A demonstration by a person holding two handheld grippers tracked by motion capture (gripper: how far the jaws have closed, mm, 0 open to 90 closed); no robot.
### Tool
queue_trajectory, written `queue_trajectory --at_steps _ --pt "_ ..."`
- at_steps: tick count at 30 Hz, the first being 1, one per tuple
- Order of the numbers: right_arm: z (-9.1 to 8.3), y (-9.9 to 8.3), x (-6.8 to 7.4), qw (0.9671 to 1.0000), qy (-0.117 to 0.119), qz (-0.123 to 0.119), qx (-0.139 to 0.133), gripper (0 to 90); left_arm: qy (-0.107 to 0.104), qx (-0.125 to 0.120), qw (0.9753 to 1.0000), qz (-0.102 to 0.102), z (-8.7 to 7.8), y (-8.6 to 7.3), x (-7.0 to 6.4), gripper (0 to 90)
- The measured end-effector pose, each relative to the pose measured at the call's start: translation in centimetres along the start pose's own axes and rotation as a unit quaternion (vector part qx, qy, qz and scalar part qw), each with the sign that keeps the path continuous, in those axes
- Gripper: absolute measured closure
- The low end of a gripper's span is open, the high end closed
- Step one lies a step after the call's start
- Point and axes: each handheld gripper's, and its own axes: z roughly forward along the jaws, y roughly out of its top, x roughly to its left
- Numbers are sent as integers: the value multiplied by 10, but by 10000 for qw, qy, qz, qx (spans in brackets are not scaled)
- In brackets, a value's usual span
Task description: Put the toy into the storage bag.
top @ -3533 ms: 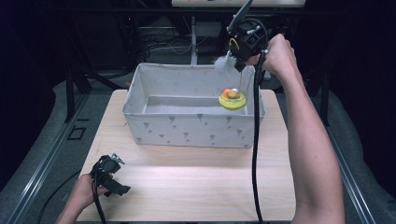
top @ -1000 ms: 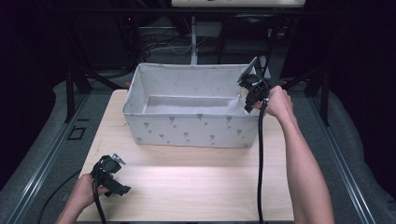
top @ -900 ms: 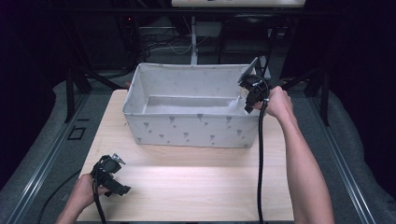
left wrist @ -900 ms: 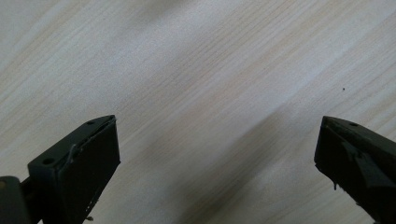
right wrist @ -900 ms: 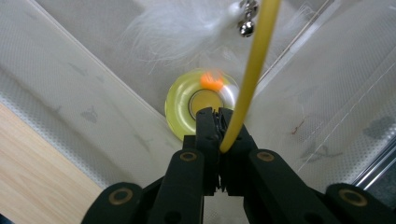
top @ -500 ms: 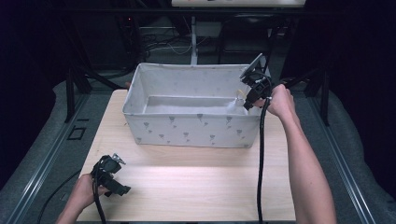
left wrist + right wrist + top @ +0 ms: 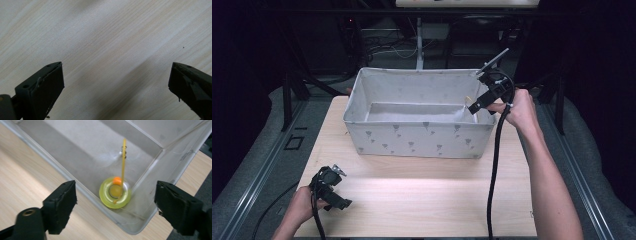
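Note:
A yellow ring toy (image 7: 115, 192) with an orange ball and a thin yellow stick lies on the floor of a grey fabric bin (image 7: 417, 137), in its right near corner. My right gripper (image 7: 474, 106) hovers over that end of the bin. In the right gripper view my right gripper (image 7: 116, 188) stands open above the toy, with nothing between its jaws. My left gripper (image 7: 339, 200) rests low near the table's front left edge. In the left gripper view my left gripper (image 7: 117, 66) is open wide over bare wood.
The bin, patterned with small triangles, stands across the back middle of the wooden table (image 7: 427, 190). A black cable (image 7: 492, 170) trails from the right gripper along the right forearm. Dark frame rails run along both sides of the table.
At first the toy hung from the right gripper above the bin's right end. It now lies in the bin's corner, and the right gripper is lower and open. The left gripper has not moved.

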Motion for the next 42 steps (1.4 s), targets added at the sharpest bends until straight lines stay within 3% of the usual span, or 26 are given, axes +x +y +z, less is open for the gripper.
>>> queue_trajectory --at_steps 8,19,30,42 --pt "-15 -22 24 9995 -1 -208 -252 98 3 11 10000 2 0 0 0 2" --pt "-20 -55 55 9978 42 -424 -514 22 -1 16 10000 2 0 0 0 3" --pt "-5 -93 83 9963 69 -649 -562 0 2 22 10000 3 0 0 0 2" --pt "28 -136 95 9964 258 -528 -611 0 -5 36 10000 13 1 0 0 2"
